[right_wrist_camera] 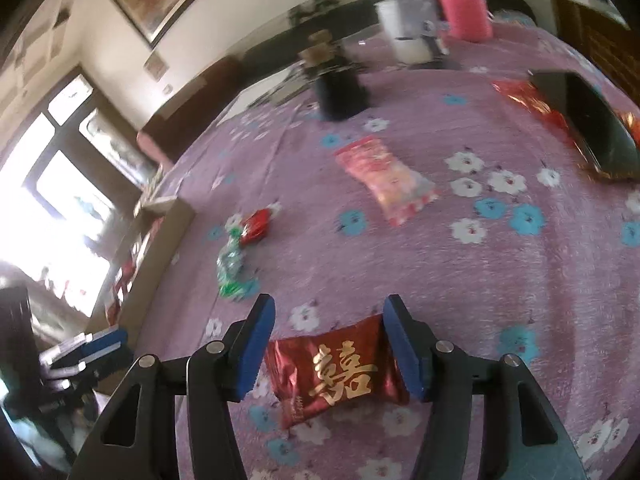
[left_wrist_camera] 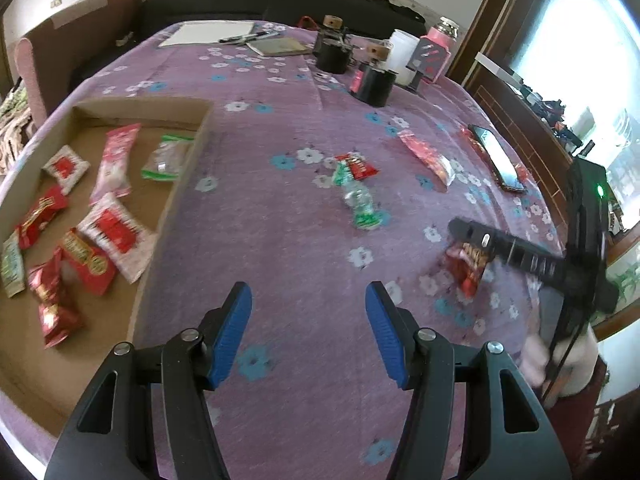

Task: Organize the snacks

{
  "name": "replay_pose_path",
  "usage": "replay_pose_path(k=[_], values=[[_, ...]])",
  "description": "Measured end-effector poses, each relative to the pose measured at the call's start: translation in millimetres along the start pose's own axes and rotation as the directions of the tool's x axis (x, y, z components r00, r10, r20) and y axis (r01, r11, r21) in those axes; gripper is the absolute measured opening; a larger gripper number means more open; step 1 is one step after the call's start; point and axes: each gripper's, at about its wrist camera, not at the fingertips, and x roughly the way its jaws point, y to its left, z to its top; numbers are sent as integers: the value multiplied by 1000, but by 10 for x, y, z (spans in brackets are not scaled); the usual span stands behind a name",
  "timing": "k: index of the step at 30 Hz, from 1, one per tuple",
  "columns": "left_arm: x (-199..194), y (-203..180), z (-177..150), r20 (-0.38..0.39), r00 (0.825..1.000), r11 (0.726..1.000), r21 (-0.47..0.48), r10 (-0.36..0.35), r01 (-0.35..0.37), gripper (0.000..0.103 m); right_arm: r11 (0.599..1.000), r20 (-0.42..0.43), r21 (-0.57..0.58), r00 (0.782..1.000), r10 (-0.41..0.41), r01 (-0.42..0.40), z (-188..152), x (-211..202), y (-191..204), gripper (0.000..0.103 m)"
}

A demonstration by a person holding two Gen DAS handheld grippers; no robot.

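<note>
A cardboard tray [left_wrist_camera: 182, 184] at the left holds several red, pink and green snack packets. My left gripper [left_wrist_camera: 308, 332] is open and empty above the purple flowered cloth beside the tray. My right gripper [right_wrist_camera: 328, 344] is open around a red packet with a gold character [right_wrist_camera: 336, 368] lying on the cloth; the blue pads stand beside its ends. It also shows in the left wrist view [left_wrist_camera: 468, 268] under the right gripper [left_wrist_camera: 500, 248]. Loose on the cloth are a green packet [left_wrist_camera: 360, 204], a small red packet [left_wrist_camera: 360, 166] and a pink-red packet [left_wrist_camera: 428, 158].
A phone [left_wrist_camera: 498, 158] lies on a red packet at the right. Black jars [left_wrist_camera: 374, 84], a white container [left_wrist_camera: 402, 54], a pink flask [left_wrist_camera: 438, 46], papers and pens [left_wrist_camera: 240, 38] stand at the far side. The table edge and a wooden cabinet lie to the right.
</note>
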Motion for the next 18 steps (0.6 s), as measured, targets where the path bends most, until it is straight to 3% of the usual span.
replay_pose_path(k=[4,8,16,18], values=[[163,-107,189,1,1000,1000,-10,-12,12,58,988,2,-137,997,-77,76,-81,16,279,71],[378,-195,393,4,1000,1000,-17,-9,10,58,977,5,-171,991,-132,130,-124,39,334,72],[812,-489,577,12,999,995,89,47,-48,57,996,61,35,994,-89,87,3,-183,-97,72],[886,-558,559,5,997,987,140,73,-73,29,993,69,83,994,-85,80,30,-207,-196,72]])
